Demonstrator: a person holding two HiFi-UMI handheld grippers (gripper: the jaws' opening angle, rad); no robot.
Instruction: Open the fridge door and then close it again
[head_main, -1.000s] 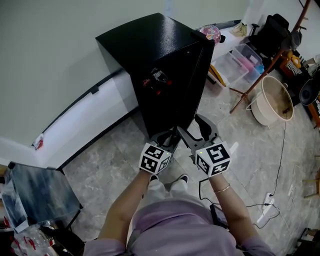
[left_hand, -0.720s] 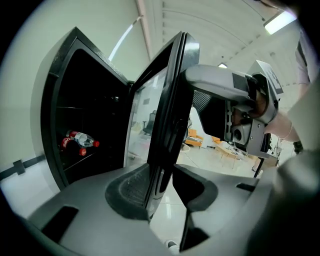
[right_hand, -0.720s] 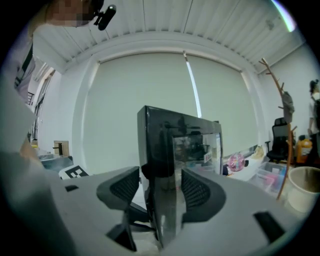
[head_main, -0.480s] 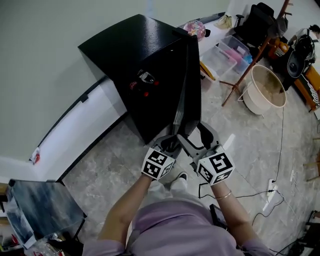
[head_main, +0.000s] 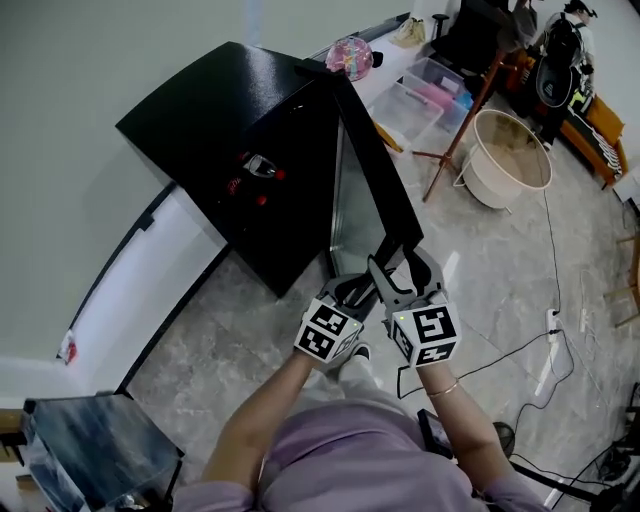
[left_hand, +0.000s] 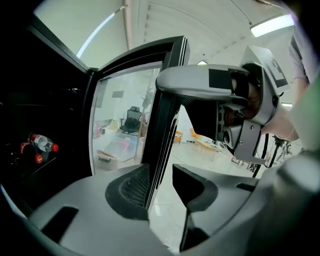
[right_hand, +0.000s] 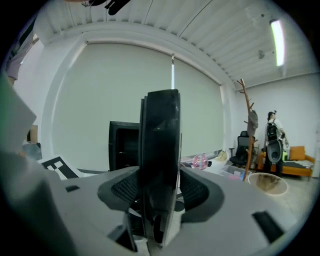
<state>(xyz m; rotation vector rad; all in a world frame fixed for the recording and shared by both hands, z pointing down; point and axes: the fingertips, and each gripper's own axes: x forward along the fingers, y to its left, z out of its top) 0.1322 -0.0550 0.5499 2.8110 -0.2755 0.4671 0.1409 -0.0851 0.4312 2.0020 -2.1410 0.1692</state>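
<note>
A black fridge (head_main: 215, 120) stands against the wall with its glass door (head_main: 352, 205) swung part way open. Red-capped bottles (head_main: 255, 172) show on a shelf inside, and in the left gripper view the bottles (left_hand: 42, 144) sit at the left. Both grippers are at the door's free edge. My left gripper (head_main: 352, 292) straddles the door edge (left_hand: 166, 115). One pad lies against it and the other stands apart, so the left gripper (left_hand: 160, 186) is open. My right gripper (head_main: 400, 268) has just been closing, and its pads sit against both faces of the door (right_hand: 160, 145).
Right of the fridge on the marble floor are clear plastic boxes (head_main: 420, 98), a wooden stand (head_main: 455, 120) and a beige basin (head_main: 508, 155). A cable runs to a power strip (head_main: 553, 325). A pink ball (head_main: 350, 55) lies by the wall. A grey seat (head_main: 90, 450) is at lower left.
The door has swung further open, away from the fridge body. Both grippers have moved with its edge, and the right jaws have drawn in onto the door.
</note>
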